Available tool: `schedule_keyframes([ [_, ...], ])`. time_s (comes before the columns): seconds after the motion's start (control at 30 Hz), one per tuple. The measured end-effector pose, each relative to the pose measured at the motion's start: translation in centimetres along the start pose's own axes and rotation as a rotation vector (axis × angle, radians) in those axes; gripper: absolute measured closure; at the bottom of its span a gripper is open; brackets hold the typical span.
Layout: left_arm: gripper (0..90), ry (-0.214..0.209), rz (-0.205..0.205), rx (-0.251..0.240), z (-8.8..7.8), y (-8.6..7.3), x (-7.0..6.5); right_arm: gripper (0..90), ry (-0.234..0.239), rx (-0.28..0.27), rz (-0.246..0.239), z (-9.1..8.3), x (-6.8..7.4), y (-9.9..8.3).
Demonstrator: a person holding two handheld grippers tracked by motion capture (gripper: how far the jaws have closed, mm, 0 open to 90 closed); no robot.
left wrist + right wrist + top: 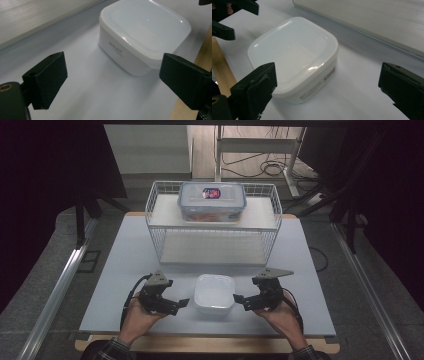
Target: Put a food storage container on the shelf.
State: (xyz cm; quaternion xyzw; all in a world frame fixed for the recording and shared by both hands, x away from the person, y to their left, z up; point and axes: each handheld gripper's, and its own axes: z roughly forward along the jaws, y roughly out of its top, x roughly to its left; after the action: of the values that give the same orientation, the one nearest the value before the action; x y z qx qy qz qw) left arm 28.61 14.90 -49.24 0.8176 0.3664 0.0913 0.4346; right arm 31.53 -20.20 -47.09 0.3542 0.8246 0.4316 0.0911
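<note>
white lidded tub [214, 293] upright, squarish, between left tongs [183, 303] and right tongs [239, 300], both agape

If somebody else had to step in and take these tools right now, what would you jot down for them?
Left hand-held gripper: open, holding nothing, just left of the white lidded box.
Right hand-held gripper: open, holding nothing, just right of the box.
The box sits on the table near the front edge, lid on, between the two grippers; neither touches it.
Behind it stands a white wire rack with a clear blue-rimmed container on its top shelf; the lower shelf is free.
Done: both grippers lined up on the box. Left: grip it, probably from both sides.
</note>
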Motion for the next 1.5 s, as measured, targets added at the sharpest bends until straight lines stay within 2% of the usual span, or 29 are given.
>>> schedule_keyframes([
  [0.07,8.8,-0.008,0.009,0.003,0.6,0.8,0.1,5.0,-0.011,0.009,0.004,0.1,0.3,0.5],
  [0.27,11.7,-0.021,0.021,-0.001,2.0,2.3,0.1,9.6,0.005,0.03,-0.001,0.8,0.9,1.1],
  [0.33,11.9,-0.04,0.022,0.007,3.1,2.9,0.2,10.9,0.003,0.042,-0.006,1.4,1.1,1.3],
  [0.43,11.1,-0.054,0.005,0.013,3.9,3.0,0.3,11.0,0.007,0.048,0.003,1.8,1.0,1.3],
  [0.53,10.7,-0.073,-0.005,0.046,5.0,2.8,0.3,11.0,0.029,0.076,0.037,2.7,0.7,1.0],
  [0.6,11.2,-0.089,-0.021,0.043,5.1,2.8,0.4,11.0,0.038,0.086,0.047,2.9,0.6,0.9],
  [0.67,14.8,-0.121,-0.034,0.045,5.2,2.7,0.6,12.9,0.067,0.115,0.067,3.6,0.4,0.5],
  [0.7,18.1,-0.166,-0.051,0.046,5.2,2.6,0.6,14.3,0.081,0.12,0.079,3.8,0.4,0.4],
  [0.73,21.1,-0.19,-0.06,0.047,5.3,2.5,0.6,17.2,0.095,0.121,0.088,3.8,0.4,0.4],
  [0.77,23.2,-0.19,-0.06,0.047,5.3,2.5,0.6,17.2,0.095,0.121,0.088,3.8,0.4,0.4],
  [0.8,23.2,-0.22,-0.077,0.054,5.3,2.4,0.6,20.1,0.111,0.123,0.097,3.8,0.4,0.4],
  [0.83,24.6,-0.229,-0.103,0.062,5.3,2.3,0.6,24.1,0.136,0.138,0.118,3.7,0.6,0.4],
  [0.87,24.8,-0.238,-0.116,0.072,5.3,2.3,0.7,24.8,0.135,0.138,0.123,3.7,0.6,0.4],
  [0.9,25.3,-0.238,-0.116,0.072,5.3,2.3,0.7,26.5,0.134,0.146,0.129,3.6,0.7,0.4],
  [0.93,25.3,-0.241,-0.134,0.075,5.2,2.2,0.6,26.5,0.134,0.146,0.129,3.6,0.7,0.4],
  [0.97,28.8,-0.238,-0.145,0.075,5.0,2.1,0.4,33.2,0.126,0.147,0.137,3.1,0.9,0.3],
  [1.03,34.2,-0.213,-0.133,0.079,4.2,2.0,0.0,38.3,0.12,0.142,0.135,2.7,1.0,0.2],
  [1.07,38.8,-0.213,-0.133,0.079,4.2,2.0,0.0,38.3,0.12,0.142,0.135,2.7,1.0,0.2],
  [1.1,38.8,-0.194,-0.127,0.071,3.7,1.9,-0.3,41.0,0.114,0.136,0.138,2.5,1.1,0.2],
  [1.17,48.4,-0.178,-0.132,0.06,3.1,1.7,-0.6,48.9,0.088,0.126,0.138,2.0,1.5,0.2],
  [1.23,50.7,-0.176,-0.141,0.054,3.0,1.7,-0.7,50.8,0.074,0.12,0.131,1.8,1.7,0.2],
  [1.33,62.7,-0.156,-0.148,0.018,2.3,1.6,-0.8,62.3,0.049,0.087,0.147,1.1,1.8,0.3],
  [1.5,66.6,-0.138,-0.161,-0.003,2.1,1.6,-1.0,66.4,0.026,0.064,0.166,0.9,1.9,0.3],
])
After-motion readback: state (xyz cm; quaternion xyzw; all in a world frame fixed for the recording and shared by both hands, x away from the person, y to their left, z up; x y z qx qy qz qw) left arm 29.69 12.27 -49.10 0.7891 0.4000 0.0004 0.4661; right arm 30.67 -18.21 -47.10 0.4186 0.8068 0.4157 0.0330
